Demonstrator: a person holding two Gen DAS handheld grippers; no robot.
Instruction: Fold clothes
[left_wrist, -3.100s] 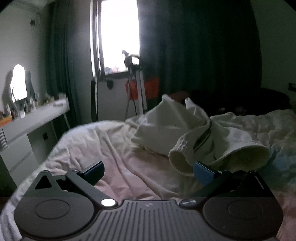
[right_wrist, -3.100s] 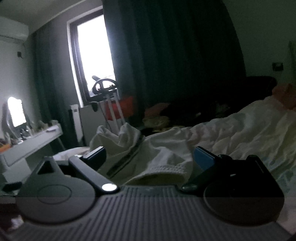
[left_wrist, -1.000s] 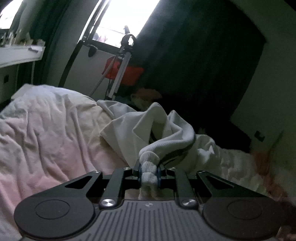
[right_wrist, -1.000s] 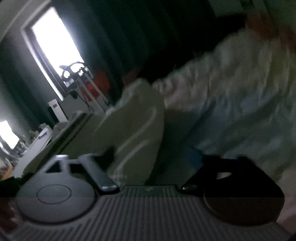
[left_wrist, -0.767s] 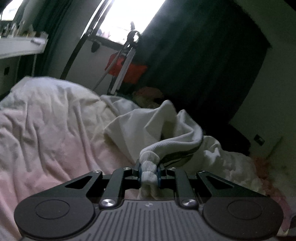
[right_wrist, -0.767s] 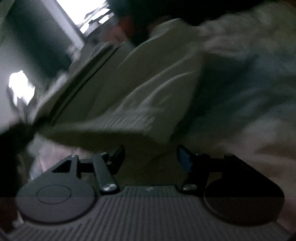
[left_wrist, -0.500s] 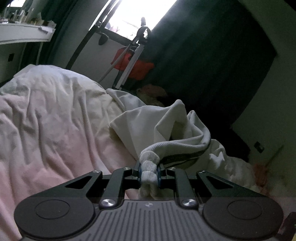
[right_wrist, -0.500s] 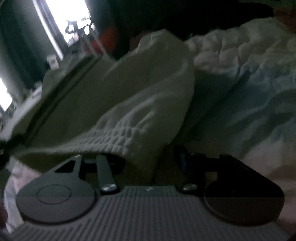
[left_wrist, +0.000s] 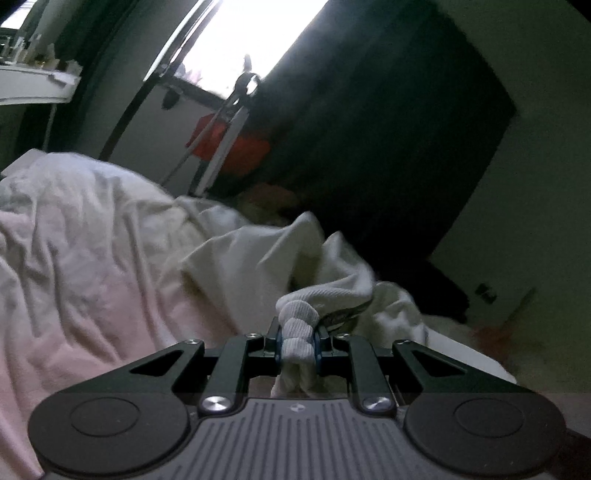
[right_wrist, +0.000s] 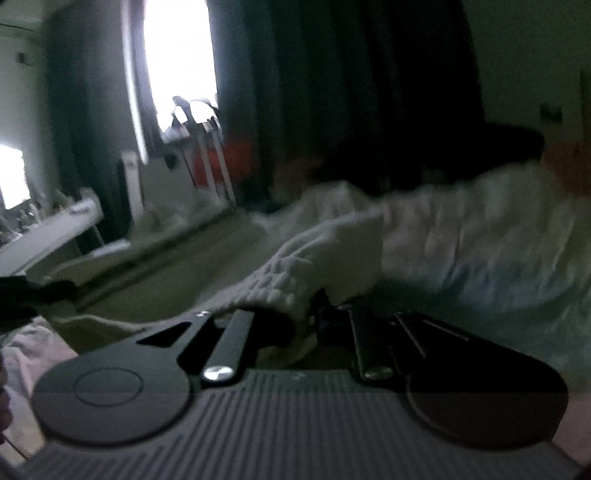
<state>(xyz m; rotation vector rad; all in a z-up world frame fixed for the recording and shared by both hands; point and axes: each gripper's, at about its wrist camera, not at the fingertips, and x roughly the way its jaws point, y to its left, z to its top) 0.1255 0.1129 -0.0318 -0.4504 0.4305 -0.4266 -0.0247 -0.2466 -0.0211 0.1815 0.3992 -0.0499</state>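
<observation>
A cream white garment with a ribbed waistband lies crumpled on the bed. My left gripper is shut on a bunch of the ribbed band, which pokes up between the jaws. In the right wrist view the same garment drapes over my right gripper, whose jaws are closed together on its ribbed edge. That view is dim and blurred.
The bed has a rumpled pink and white duvet. A white desk stands at the left. A tripod and a red object stand below the bright window. Dark curtains hang behind.
My right gripper has closed on the garment's ribbed edge; half a second ago its jaws were apart. My left gripper keeps its hold and has shifted a little.
</observation>
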